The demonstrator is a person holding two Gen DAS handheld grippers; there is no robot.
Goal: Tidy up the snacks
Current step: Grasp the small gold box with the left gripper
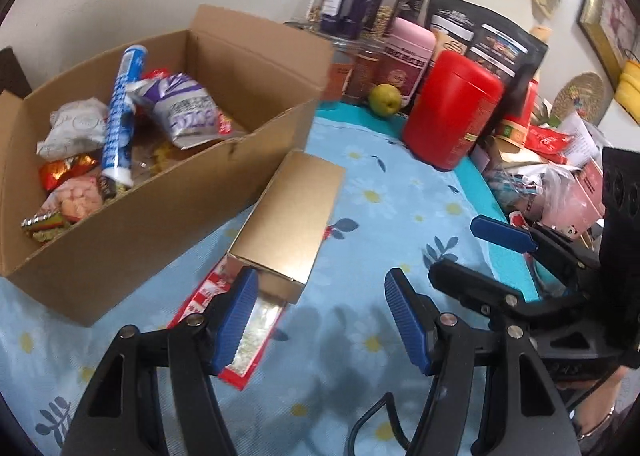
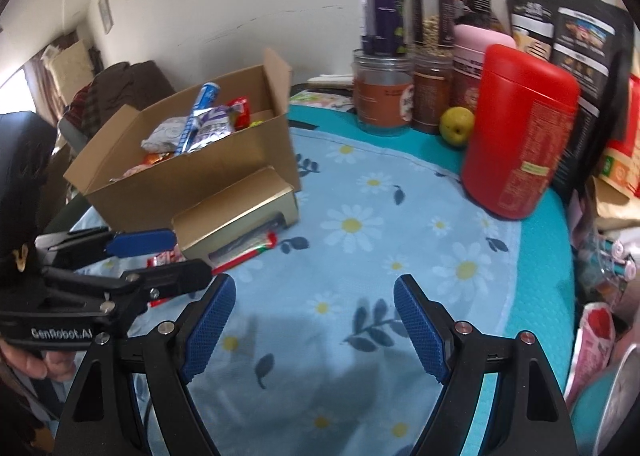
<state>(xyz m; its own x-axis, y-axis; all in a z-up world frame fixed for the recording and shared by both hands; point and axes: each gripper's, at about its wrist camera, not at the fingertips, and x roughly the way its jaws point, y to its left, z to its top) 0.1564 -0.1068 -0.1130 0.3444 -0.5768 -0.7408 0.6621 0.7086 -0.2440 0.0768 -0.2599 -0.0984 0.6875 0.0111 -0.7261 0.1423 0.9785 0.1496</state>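
step: mid-task, several snacks already in the cardboard box (image 1: 168, 191); next pick looks like the gold carton (image 1: 288, 215) or the red snack packet (image 1: 240, 340) under it
cardboard box: far left on the table (image 1: 360, 336), flaps open, holds a blue-white tube (image 1: 120, 115), a purple-silver bag (image 1: 188, 111), a white pouch and small wrapped snacks
gold carton: lies flat just beside the box's near-right wall, its open near end toward the left tongs; whether it touches the box I cannot tell
red snack packet: flat on the daisy cloth, partly under the carton, near end sticks out
left tongs (image 1: 320, 320): jaws parted, nothing between them, left pad just over the carton's near end and the packet
right tongs (image 2: 312, 324): wide, empty, over bare cloth to the right of the carton
clutter: red canister (image 1: 452, 111), green fruit (image 1: 384, 99), jars and black pouches far right, not in play
next move, judged: bring the left tongs down around the carton's narrow width, close, lift it over the box wall; then the packet
risk, judged: the smooth carton may slip and drag the packet; the thin, flat packet needs an edge grip
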